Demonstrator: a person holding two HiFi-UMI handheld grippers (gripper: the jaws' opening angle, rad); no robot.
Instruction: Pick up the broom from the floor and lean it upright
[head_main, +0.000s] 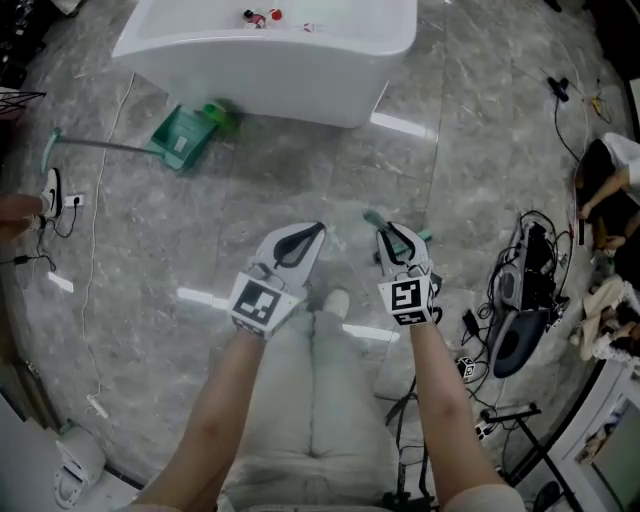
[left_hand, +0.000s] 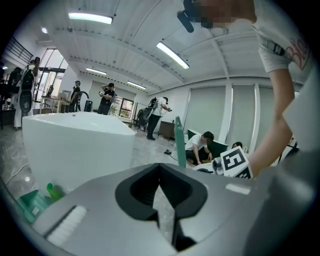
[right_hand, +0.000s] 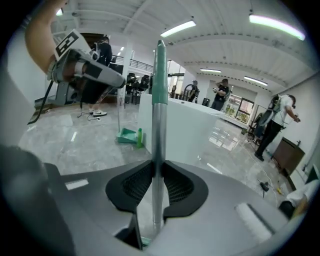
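Well, the broom (right_hand: 159, 100) is in the right tool (right_hand: 158, 167), whose two black pads are pinched on its silver handle from either side. The handle runs up past the tool's tips and ends in a green grip. A sliver of green at the very bottom of the right gripper view may be the broom's head, though I can't tell from where that camera sits. In the left gripper view the green end of the handle stands nearly upright, just beside the right tool's marker cube (left_hand: 235, 162).

The left tool (left_hand: 160, 167) is held level with the right one, a little apart from it, and touches nothing. Its pads are pressed together at the tips with nothing between them. Both forearms reach out over the person's light trousers (head_main: 315, 400).

Beyond the tools lies the grey marbled floor (head_main: 300, 180), shiny with strips of reflected ceiling light. Farther off stands a large white tub (head_main: 300, 70) with a few small red and white items on its rim. A green dustpan (head_main: 185, 135) with a long thin handle lies on the floor against the tub's near side, a green bottle (head_main: 215, 113) just beside it. To the person's right sits a tangle of cables and dark gear (head_main: 520, 290). Several people stand or crouch around the room's edges.
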